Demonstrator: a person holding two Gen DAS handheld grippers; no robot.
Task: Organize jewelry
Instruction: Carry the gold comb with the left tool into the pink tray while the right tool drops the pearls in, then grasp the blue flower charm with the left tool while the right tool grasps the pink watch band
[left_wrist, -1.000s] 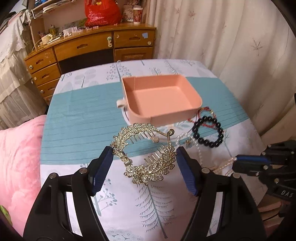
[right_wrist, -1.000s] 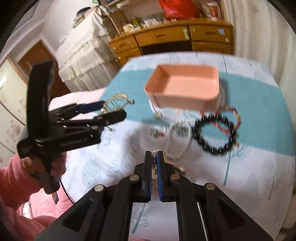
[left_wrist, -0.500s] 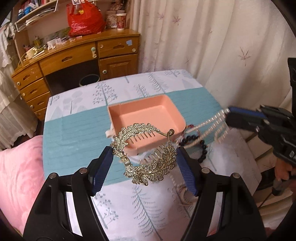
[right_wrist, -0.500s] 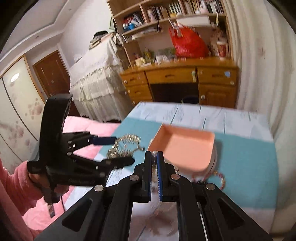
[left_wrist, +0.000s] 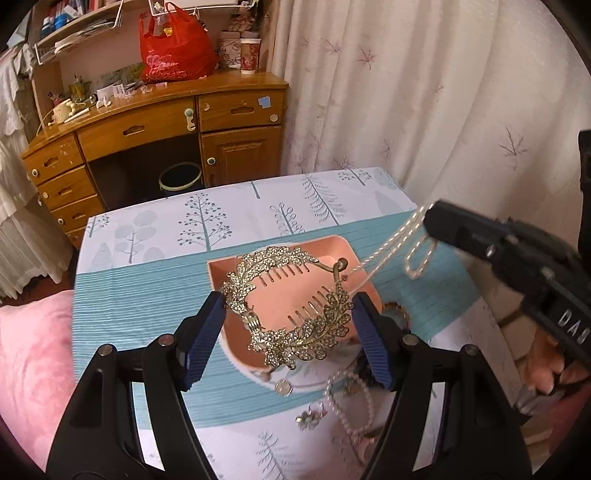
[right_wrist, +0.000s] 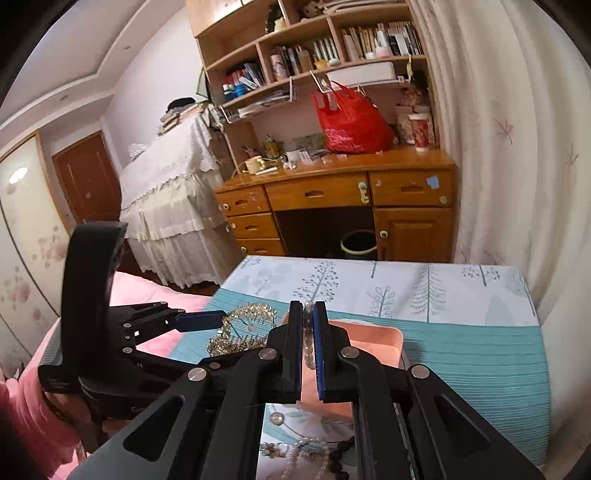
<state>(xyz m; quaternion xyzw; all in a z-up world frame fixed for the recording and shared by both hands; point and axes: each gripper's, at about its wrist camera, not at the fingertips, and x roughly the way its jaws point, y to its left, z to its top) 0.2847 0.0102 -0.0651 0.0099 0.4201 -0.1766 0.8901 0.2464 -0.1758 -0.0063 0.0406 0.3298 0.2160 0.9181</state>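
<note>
A gold rhinestone hair comb (left_wrist: 291, 306) shaped like leafy sprays is pinched between the blue pads of my left gripper (left_wrist: 289, 301), which is shut on it. It hangs over the pink tray (left_wrist: 218, 266) on the table. My right gripper (right_wrist: 307, 308) is shut on a pearl necklace (right_wrist: 308, 343). From the left wrist, the right gripper (left_wrist: 428, 218) is up at the right, and the pearl necklace (left_wrist: 391, 243) slants down from it behind the comb. From the right wrist, the left gripper (right_wrist: 236, 332) and the comb (right_wrist: 240, 325) are left of the tray (right_wrist: 380, 339).
Loose pearls (left_wrist: 351, 398), a small flower piece (left_wrist: 308, 415) and a black bead bracelet (right_wrist: 340, 458) lie on the tree-print tablecloth (left_wrist: 184, 221) in front of the tray. Pink bedding (left_wrist: 29, 350) is at the left, a wooden desk (left_wrist: 147, 129) behind, and a curtain (left_wrist: 443, 110) at the right.
Both grippers have risen. The right one lifted the pearl necklace off the table, pulling it taut. The left one carried the comb from in front of the tray to above it.
</note>
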